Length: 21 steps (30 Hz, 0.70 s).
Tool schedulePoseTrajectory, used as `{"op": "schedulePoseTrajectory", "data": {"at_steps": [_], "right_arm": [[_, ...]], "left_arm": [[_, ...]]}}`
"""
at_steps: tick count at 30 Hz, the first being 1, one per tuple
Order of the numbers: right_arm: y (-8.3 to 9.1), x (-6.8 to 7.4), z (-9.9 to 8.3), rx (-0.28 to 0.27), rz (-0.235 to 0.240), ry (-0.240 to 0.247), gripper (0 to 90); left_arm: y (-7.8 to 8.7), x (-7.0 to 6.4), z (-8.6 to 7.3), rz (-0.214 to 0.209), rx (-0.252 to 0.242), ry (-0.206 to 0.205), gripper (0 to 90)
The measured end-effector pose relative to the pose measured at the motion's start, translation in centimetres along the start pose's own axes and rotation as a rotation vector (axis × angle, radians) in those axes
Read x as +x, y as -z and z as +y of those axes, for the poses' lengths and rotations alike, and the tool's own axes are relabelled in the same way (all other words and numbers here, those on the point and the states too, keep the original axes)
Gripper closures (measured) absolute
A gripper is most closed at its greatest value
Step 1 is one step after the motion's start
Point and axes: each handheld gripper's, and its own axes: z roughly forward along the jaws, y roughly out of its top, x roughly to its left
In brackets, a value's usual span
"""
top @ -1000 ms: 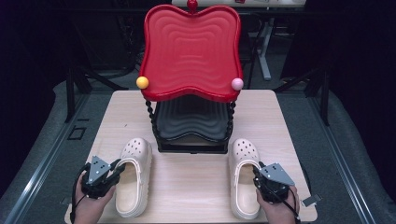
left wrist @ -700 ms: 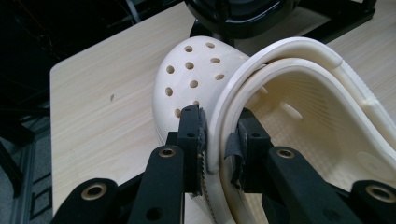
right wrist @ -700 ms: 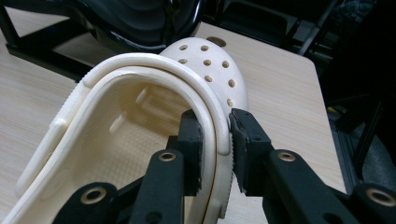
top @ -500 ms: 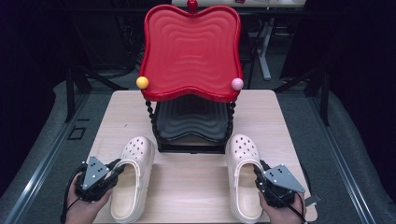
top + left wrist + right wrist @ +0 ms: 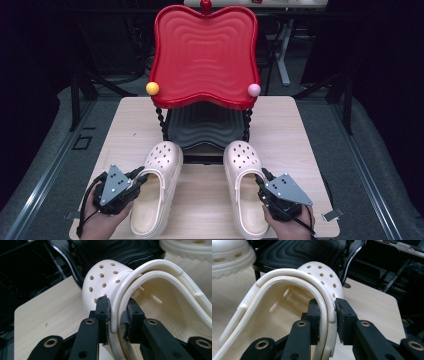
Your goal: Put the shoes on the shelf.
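Note:
Two cream clogs lie on the wooden table (image 5: pixel 300 135), toes toward a two-tier rack. The left clog (image 5: pixel 156 185) (image 5: pixel 160 297) has its outer wall pinched by my left gripper (image 5: pixel 136 181) (image 5: pixel 117 320). My right gripper (image 5: pixel 264 187) (image 5: pixel 327 320) is shut on the outer wall of the right clog (image 5: pixel 245 187) (image 5: pixel 287 305). Each gripper's jaws clamp the clog wall and strap between them. Both clogs rest on the table just in front of the rack's black lower tray (image 5: pixel 207 127).
The rack's red wavy top tray (image 5: pixel 205 55) overhangs the black tray, carried on twisted black posts (image 5: pixel 161 122), with a yellow ball (image 5: pixel 152 88) and a pink ball (image 5: pixel 254 90) at its front corners. Dark chairs and floor surround the table.
Both clogs have slid forward toward the rack, held by the grippers, and their toes now sit close to the black tray's front edge.

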Motion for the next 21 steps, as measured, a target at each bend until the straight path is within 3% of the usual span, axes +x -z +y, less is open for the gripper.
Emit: {"op": "schedulePoseTrajectory", "data": {"at_steps": [9, 18, 21], "right_arm": [[-2.4, 1.2, 1.9, -0.025, 0.031, 0.019, 74.4], [-5.3, 1.8, 4.1, -0.031, 0.008, 0.045, 74.4], [-6.2, 1.8, 4.9, -0.032, 0.003, 0.035, 74.4]], "left_arm": [[-3.0, -0.7, 2.3, -0.005, -0.019, -0.035, 75.6], [-5.3, -0.7, 4.4, 0.021, -0.017, -0.044, 75.7], [-6.2, -0.6, 5.4, 0.033, -0.009, -0.063, 75.7]]}}
